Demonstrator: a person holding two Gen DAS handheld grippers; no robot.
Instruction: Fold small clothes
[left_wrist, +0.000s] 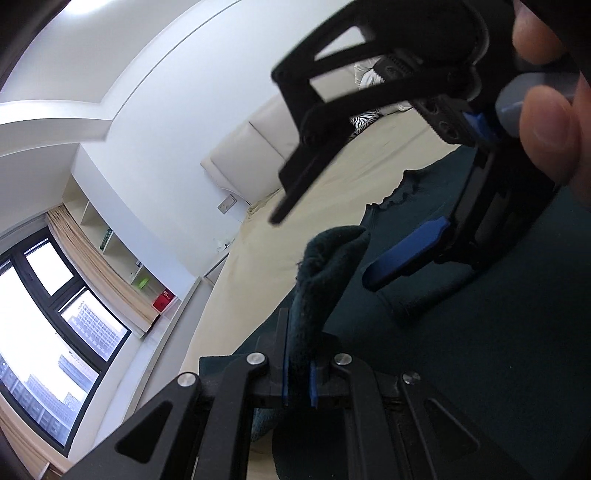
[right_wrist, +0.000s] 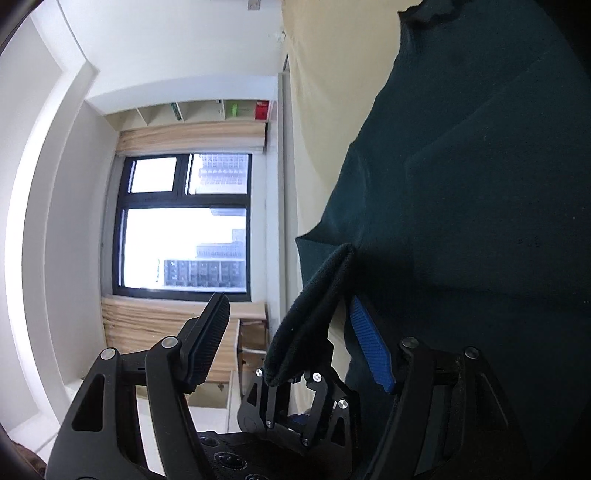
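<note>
A dark teal garment (left_wrist: 480, 332) lies spread on a cream bed (left_wrist: 280, 251); it also fills the right wrist view (right_wrist: 461, 184). My left gripper (left_wrist: 297, 384) is shut on a raised fold of this garment (left_wrist: 325, 258). My right gripper (left_wrist: 325, 243) is open, one black finger (left_wrist: 295, 177) above the fold and one blue pad (left_wrist: 406, 254) beside it, held by a hand. In the right wrist view the right gripper (right_wrist: 291, 339) stands open around the same fold (right_wrist: 310, 317), with the left gripper (right_wrist: 295, 406) below it.
A cream headboard (left_wrist: 255, 155) and a zebra-patterned pillow (left_wrist: 364, 120) are at the bed's far end. A window (right_wrist: 184, 221), curtains (right_wrist: 192, 136) and wall shelves (right_wrist: 203, 109) lie beyond the bed's side.
</note>
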